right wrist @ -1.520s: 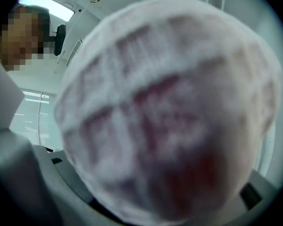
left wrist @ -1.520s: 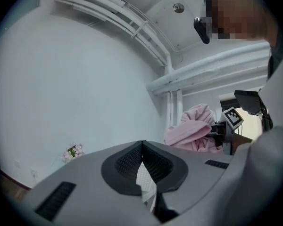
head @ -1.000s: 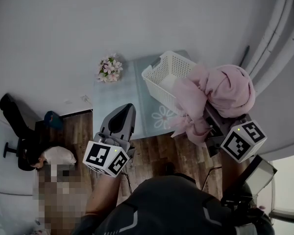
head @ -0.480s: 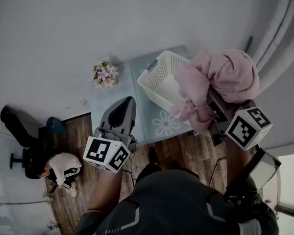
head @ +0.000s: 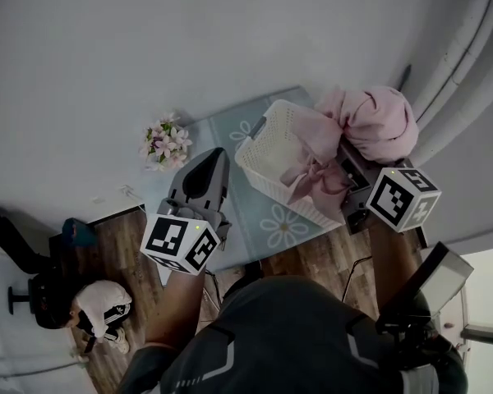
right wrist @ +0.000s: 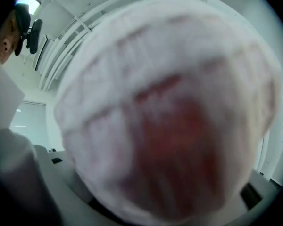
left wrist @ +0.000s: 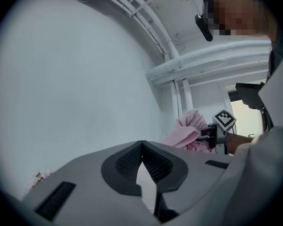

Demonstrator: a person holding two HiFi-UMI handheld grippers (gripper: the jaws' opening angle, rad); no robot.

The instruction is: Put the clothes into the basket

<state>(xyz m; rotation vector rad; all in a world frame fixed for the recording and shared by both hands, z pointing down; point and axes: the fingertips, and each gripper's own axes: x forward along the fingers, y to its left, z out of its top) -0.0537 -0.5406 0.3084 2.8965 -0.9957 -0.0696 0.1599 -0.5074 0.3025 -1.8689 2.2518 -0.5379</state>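
Pink clothes over a white lattice basket. The table under it is pale blue with white daisy prints, beside pink-white flowers. Brown wood floor.

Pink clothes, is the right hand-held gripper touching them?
Touching. The right gripper view shows the pink clothes bunched between the jaws of the right hand-held gripper, and the head view shows them hanging from it.

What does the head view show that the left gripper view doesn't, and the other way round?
Only the head view shows the flower-printed mat, the wooden floor and a person crouched on it. Only the left gripper view shows white pipes overhead and the ribbed inner faces of the left gripper, jaws shut. Both show the pink clothes bunched at the right gripper.
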